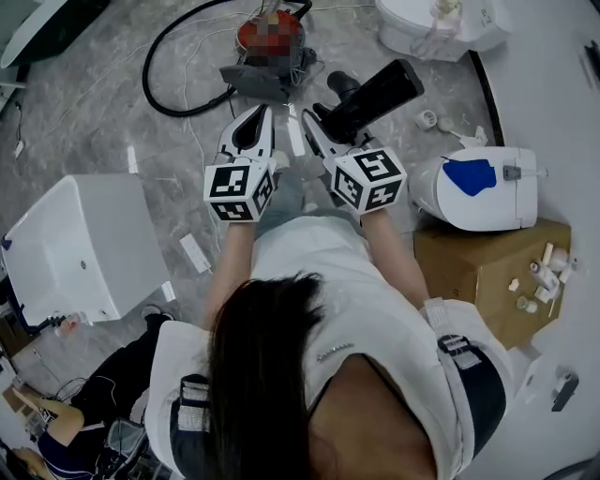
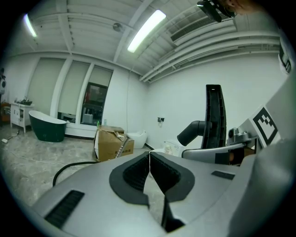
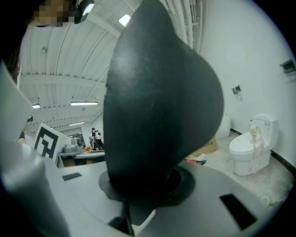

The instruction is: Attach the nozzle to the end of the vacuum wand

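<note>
Head view, from above; both grippers out in front of the person over a grey marbled floor (image 1: 84,122).

At eleven o'clock of the person's head, left gripper (image 1: 261,117); jaws pressed fully together, ribbed pads touching along one line, nothing between them.

At one o'clock, right gripper (image 1: 319,127); jaws a little apart and clamped on the black nozzle (image 1: 380,94), gripped at its lower end; nozzle off the floor, long body slanting up toward two o'clock, filling most of the right gripper view and standing upright at three o'clock in the left gripper view.

At twelve o'clock on the floor, well beyond both grippers, red vacuum (image 1: 251,36); black hose (image 1: 164,80) looping from it round to ten o'clock.

At one o'clock along the far edge, white toilet (image 1: 441,28); at three o'clock, second white fixture with a blue patch (image 1: 478,187) resting on a cardboard box (image 1: 469,267); at nine o'clock, white tub (image 1: 84,244).

No contact between nozzle and vacuum; grippers side by side, close but apart.
</note>
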`<state>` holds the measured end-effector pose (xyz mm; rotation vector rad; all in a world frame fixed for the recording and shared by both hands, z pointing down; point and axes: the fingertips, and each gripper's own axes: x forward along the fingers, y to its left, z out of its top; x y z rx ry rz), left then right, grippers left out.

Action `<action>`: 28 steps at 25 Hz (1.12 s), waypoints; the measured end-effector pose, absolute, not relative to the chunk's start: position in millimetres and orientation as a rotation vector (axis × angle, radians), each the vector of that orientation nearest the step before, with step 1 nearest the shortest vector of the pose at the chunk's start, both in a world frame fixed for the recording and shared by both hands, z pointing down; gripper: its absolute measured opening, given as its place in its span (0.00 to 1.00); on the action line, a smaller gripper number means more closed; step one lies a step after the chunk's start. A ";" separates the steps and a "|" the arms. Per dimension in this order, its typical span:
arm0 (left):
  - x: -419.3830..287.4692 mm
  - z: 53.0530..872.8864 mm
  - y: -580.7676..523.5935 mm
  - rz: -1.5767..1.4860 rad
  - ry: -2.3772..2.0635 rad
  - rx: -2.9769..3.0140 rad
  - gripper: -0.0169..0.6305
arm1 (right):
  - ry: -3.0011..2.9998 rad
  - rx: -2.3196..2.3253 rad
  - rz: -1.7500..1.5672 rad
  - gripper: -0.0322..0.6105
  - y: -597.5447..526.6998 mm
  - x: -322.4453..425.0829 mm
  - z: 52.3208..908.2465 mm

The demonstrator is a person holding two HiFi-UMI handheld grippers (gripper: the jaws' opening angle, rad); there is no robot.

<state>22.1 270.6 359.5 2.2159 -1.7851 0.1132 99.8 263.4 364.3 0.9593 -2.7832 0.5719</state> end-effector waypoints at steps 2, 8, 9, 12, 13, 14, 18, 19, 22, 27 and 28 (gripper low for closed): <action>20.9 358.1 262.6 0.111 -1.785 2.222 0.03 | -2.766 0.963 0.545 0.19 256.9 98.7 366.9; 8.3 364.1 233.6 0.138 -1.793 2.230 0.03 | -2.721 0.963 0.559 0.19 231.6 89.3 379.1; 5.3 365.4 228.9 0.147 -1.799 2.231 0.03 | -2.712 0.960 0.552 0.19 227.0 86.8 380.5; 0.5 373.1 212.6 0.173 -1.766 2.232 0.03 | -2.701 0.968 0.572 0.19 210.5 80.6 382.7; -1.2 375.2 206.9 0.174 -1.752 2.231 0.03 | -2.698 0.972 0.579 0.19 204.2 78.0 383.4; -3.4 376.9 201.9 0.176 -1.743 2.231 0.03 | -2.694 0.975 0.582 0.19 198.5 74.8 384.1; -14.3 380.6 183.3 0.197 -1.720 2.236 0.03 | -2.686 0.982 0.586 0.19 181.2 60.2 385.8; -16.7 381.2 178.3 0.198 -1.713 2.239 0.03 | -2.682 0.982 0.590 0.19 176.7 56.6 386.6; -26.2 382.3 164.2 0.204 -1.703 2.245 0.03 | -2.674 0.974 0.598 0.19 164.5 44.1 388.3; -38.8 386.5 144.0 0.209 -1.678 2.248 0.03 | -2.668 0.969 0.606 0.19 148.5 28.3 390.3; -40.9 387.7 140.4 0.207 -1.672 2.248 0.03 | -2.665 0.971 0.612 0.19 145.2 25.8 391.2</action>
